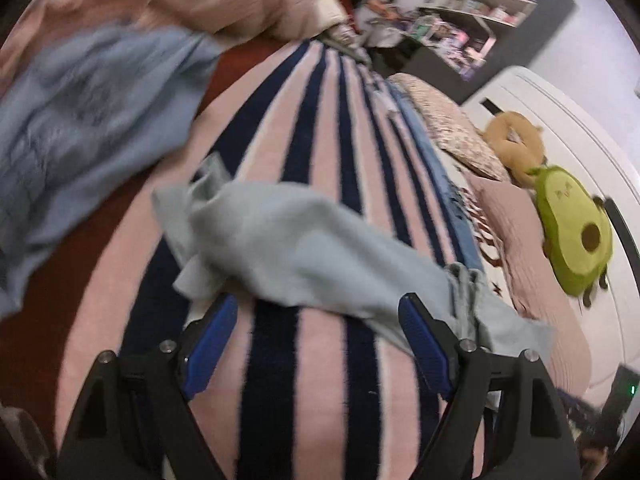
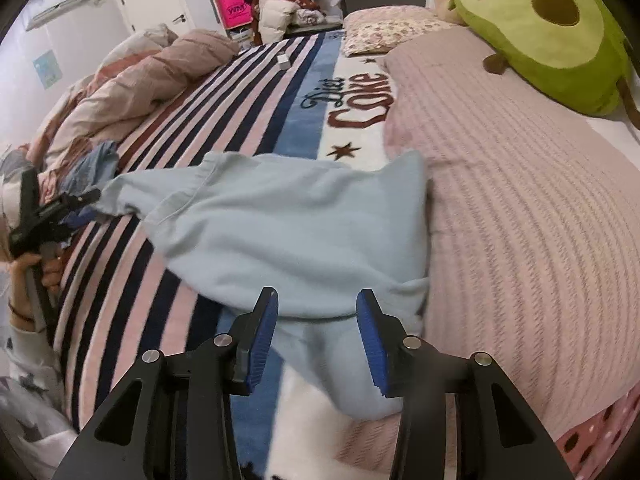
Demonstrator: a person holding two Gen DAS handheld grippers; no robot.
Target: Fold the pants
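Observation:
Light blue pants [image 2: 280, 224] lie folded over on the striped blanket [image 2: 132, 264], one edge against the pink ribbed cover. In the left wrist view the pants [image 1: 296, 248] stretch across just beyond my left gripper [image 1: 318, 308], which is open and empty with the cloth near its fingertips. My right gripper [image 2: 317, 300] is open and empty, its blue pads [image 2: 370, 320] hovering over the near folded edge of the pants. The left gripper also shows in the right wrist view [image 2: 86, 198], by the pants' far corner.
A pink ribbed cover [image 2: 520, 220] lies to the right with an avocado plush [image 2: 552, 28] on it. A crumpled duvet [image 2: 132, 80] and a blue garment [image 1: 80, 120] lie on the left. A floral pillow [image 2: 384, 28] sits at the head end.

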